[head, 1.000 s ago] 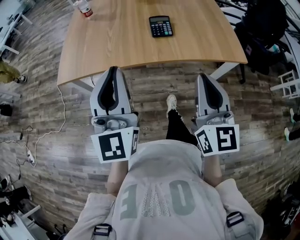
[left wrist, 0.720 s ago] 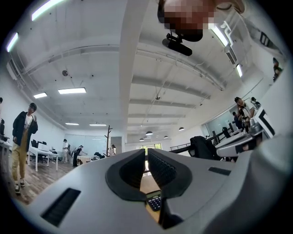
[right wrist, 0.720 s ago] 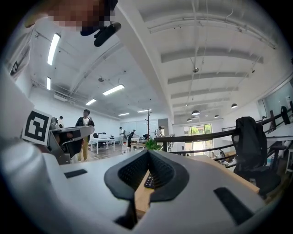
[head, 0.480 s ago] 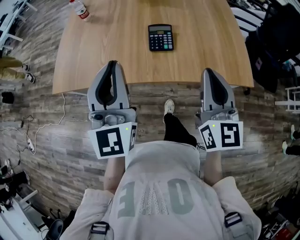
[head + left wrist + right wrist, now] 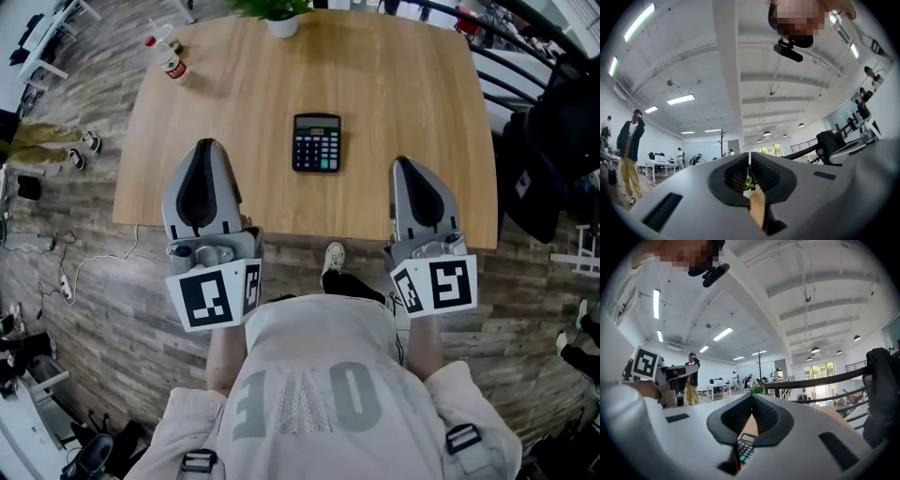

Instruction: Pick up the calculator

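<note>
A black calculator (image 5: 316, 142) lies flat near the middle of the wooden table (image 5: 412, 84). It shows again low in the right gripper view (image 5: 745, 447), through the gap under the jaws. My left gripper (image 5: 204, 148) hovers over the table's near edge, left of the calculator and short of it. My right gripper (image 5: 406, 166) hovers over the near edge to the calculator's right. Both are shut with nothing between the jaws, the tips meeting in the left gripper view (image 5: 749, 157) and the right gripper view (image 5: 751, 397). Neither gripper touches the calculator.
A potted plant (image 5: 281, 19) stands at the table's far edge and a red-capped bottle (image 5: 170, 60) near its far left corner. Black bags and chairs (image 5: 553, 141) crowd the right side. Cables (image 5: 56, 281) lie on the floor at left. A person (image 5: 629, 150) stands far off.
Both grippers have moved forward from over the floor to over the table's near edge, still shut. The calculator now lies closer, between and ahead of them.
</note>
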`<state>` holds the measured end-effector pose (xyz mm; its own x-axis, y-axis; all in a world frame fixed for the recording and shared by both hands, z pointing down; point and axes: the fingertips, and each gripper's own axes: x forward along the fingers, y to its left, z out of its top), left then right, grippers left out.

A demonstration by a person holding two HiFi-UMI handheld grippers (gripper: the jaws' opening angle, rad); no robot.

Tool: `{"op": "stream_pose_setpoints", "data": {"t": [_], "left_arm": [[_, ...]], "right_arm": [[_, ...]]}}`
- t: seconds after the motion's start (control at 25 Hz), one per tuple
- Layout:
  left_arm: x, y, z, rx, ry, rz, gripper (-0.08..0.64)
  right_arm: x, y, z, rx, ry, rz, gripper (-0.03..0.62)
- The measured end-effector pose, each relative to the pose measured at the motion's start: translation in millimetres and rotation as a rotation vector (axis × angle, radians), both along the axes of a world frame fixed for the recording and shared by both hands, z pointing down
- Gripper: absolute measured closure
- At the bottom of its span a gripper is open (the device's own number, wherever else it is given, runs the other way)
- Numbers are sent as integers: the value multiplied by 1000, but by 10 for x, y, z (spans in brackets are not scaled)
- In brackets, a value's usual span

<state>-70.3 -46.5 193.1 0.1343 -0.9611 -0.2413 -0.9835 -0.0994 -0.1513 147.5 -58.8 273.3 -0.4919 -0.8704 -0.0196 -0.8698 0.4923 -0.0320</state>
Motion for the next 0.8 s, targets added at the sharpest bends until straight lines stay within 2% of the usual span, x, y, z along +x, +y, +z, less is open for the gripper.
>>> {"op": "stream_pose_setpoints", "data": {"t": [0.32, 0.64, 0.8], "left_arm": [[3, -557, 65, -45, 15, -77, 537], [64, -799, 192, -99, -3, -81, 537], [60, -930, 223, -97, 0, -70, 537]], "right_arm": [[54, -540, 66, -42, -17, -104, 572], [87, -826, 229, -89, -29, -143, 572], [91, -943, 277, -105, -23, -134, 572]]}}
